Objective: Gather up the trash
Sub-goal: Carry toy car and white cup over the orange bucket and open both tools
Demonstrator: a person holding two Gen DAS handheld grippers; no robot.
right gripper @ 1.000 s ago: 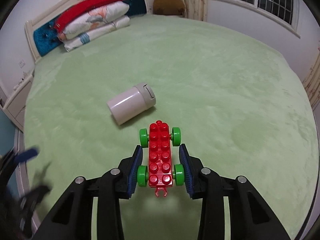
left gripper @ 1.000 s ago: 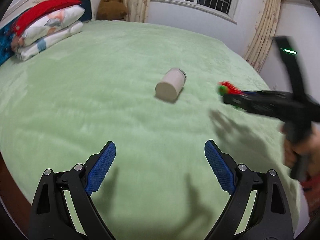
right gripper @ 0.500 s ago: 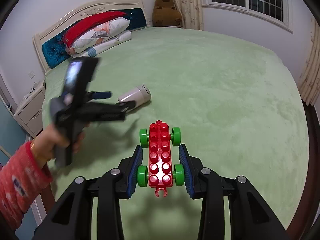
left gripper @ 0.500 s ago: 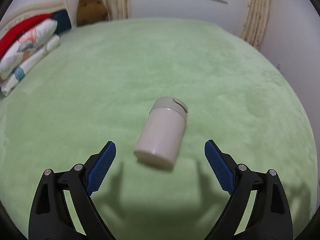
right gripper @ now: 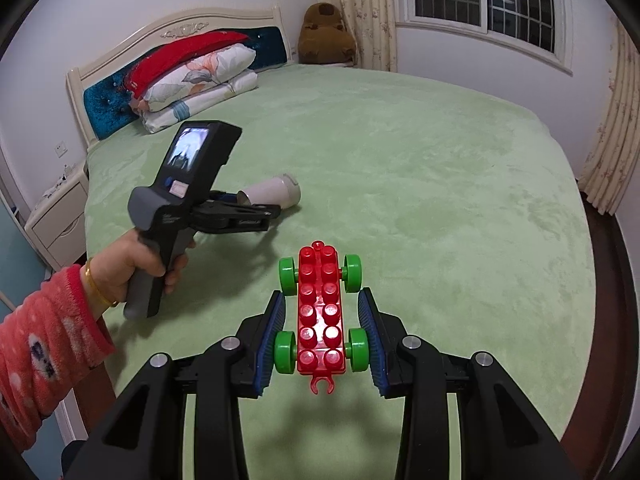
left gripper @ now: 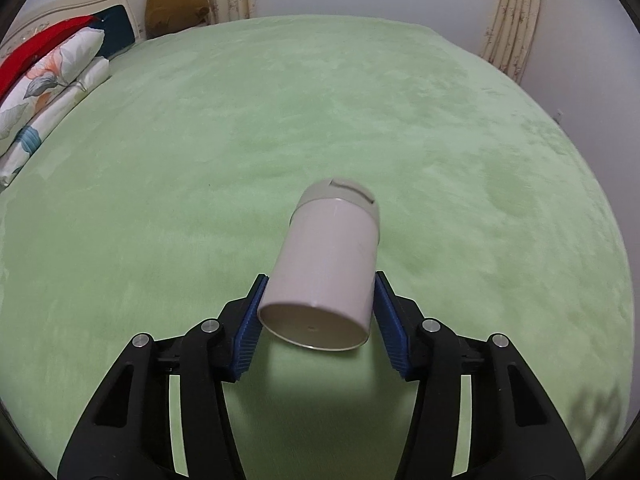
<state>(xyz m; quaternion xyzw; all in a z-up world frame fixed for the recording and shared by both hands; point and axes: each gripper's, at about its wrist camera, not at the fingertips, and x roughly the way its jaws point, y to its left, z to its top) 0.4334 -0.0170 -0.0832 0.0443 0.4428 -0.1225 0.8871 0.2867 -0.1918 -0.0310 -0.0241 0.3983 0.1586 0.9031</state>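
Observation:
A beige lidded cup (left gripper: 332, 264) lies on its side on the green bed cover (left gripper: 200, 160), its base toward the camera. My left gripper (left gripper: 320, 277) straddles it, its jaws closing, and both blue pads (left gripper: 250, 320) touch the cup's sides. The right wrist view shows the same cup (right gripper: 276, 194) at the tips of that left gripper (right gripper: 260, 212), which a hand (right gripper: 148, 268) in a red sleeve holds. My right gripper (right gripper: 322, 300) is shut on a red toy brick car (right gripper: 320, 312) with green wheels, held above the bed.
Stacked pillows (right gripper: 200, 80) and a red cushion lie against the headboard (right gripper: 104, 108) at the far left. A brown plush toy (right gripper: 326, 34) sits in the far corner. A white nightstand (right gripper: 56, 216) stands left of the bed. Curtains (right gripper: 612, 152) hang at the right.
The left gripper came up to the cup and narrowed its jaws from wide open to touching its sides. The right gripper drew back and rose, still holding the toy car.

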